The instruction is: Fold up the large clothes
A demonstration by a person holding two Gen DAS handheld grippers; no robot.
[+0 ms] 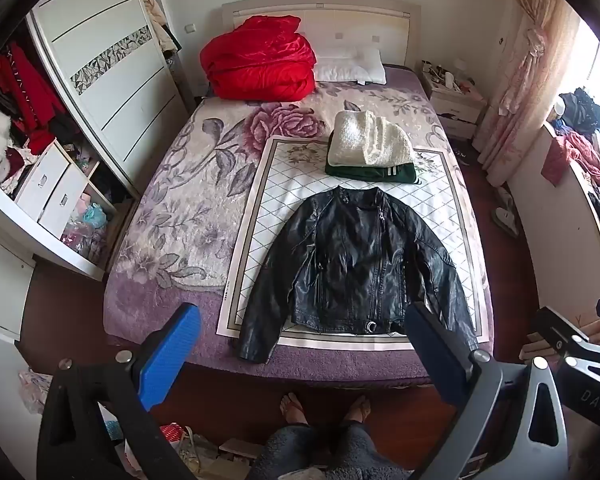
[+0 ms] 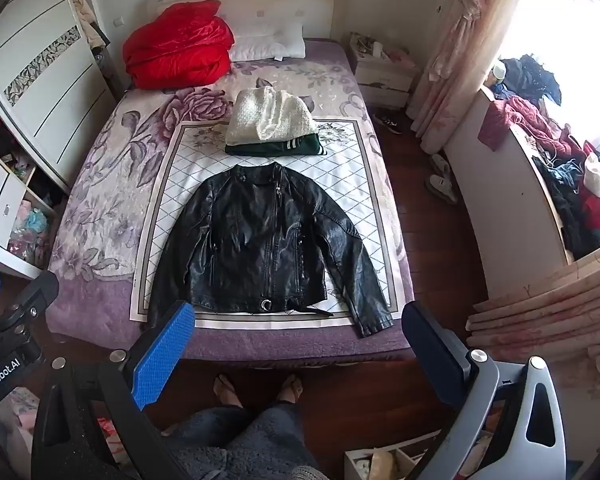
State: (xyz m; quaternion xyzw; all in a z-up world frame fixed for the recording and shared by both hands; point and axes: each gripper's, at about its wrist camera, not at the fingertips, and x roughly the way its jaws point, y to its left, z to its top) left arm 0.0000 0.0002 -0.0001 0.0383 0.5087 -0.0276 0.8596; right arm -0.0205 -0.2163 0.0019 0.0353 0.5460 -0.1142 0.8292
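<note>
black leather jacket (image 1: 352,264) lies flat, front up, zipped, sleeves angled out, on the quilted mat (image 1: 284,196) on the bed (image 1: 160,216); it sits ahead of and between both pairs of fingers, not touched. left gripper (image 1: 300,344) fingers wide apart, nothing in them; right gripper (image 2: 296,340) same, apart and empty.

handling, my guess: leather or faux, heavier & stiffer than knitwear, glossy so prob slippery in the pads; it'll hold creases and spring back some. best grab pts look like the cuffs or shoulder seams, pinching a sleeve edge, not the smooth chest panel.

beyond the jacket: folded white fleece garment (image 1: 370,140) stacked on a folded green garment (image 1: 374,172).

views: left wrist shows the open wardrobe (image 1: 16,120) w/ clothes; right wrist shows more of the window-side clothes pile (image 2: 560,172) and the jacket's loose hem strap.
</note>
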